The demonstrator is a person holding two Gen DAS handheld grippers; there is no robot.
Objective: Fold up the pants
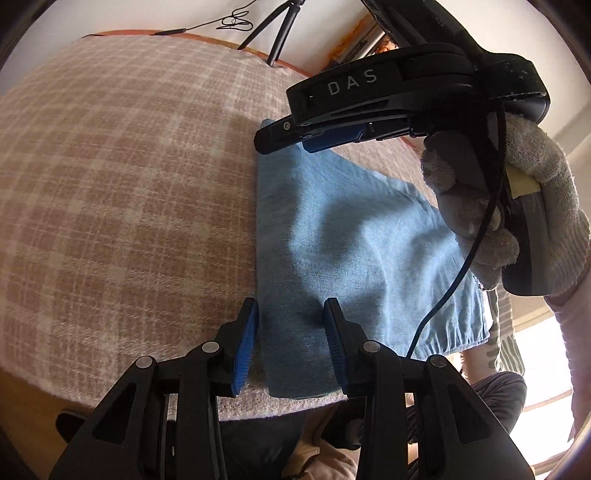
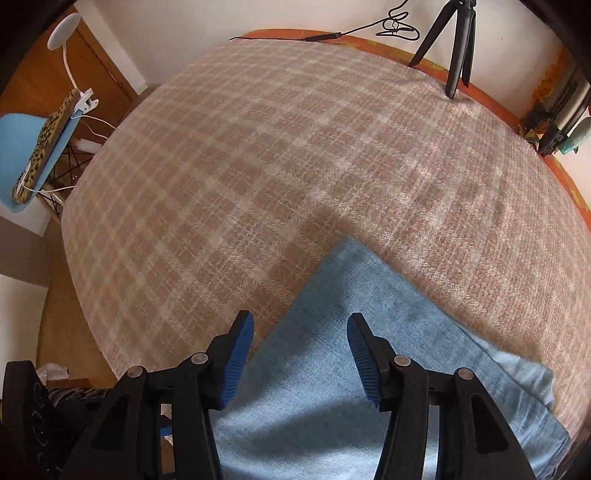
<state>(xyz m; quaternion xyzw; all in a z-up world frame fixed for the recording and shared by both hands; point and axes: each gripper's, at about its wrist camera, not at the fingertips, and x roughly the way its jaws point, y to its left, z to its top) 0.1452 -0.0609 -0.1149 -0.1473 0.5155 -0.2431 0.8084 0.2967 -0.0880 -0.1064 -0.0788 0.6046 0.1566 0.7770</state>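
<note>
Light blue pants [image 1: 351,240] lie folded and flat on a plaid beige blanket [image 1: 129,184], close to the bed's near edge. My left gripper [image 1: 290,328] is open, its blue pads straddling the left edge of the cloth without pinching it. My right gripper [image 1: 280,138], held in a grey-gloved hand [image 1: 546,184], hovers over the far corner of the pants. In the right wrist view the right gripper [image 2: 301,332] is open above the pants [image 2: 325,387], whose corner points away across the blanket [image 2: 295,147]. Nothing is gripped by either.
A black tripod [image 2: 458,44] and a cable stand at the bed's far edge. A blue chair [image 2: 22,147] with a leopard-print item and a white lamp [image 2: 62,31] are left of the bed on the wooden floor. A black cable [image 1: 454,280] hangs from the right gripper.
</note>
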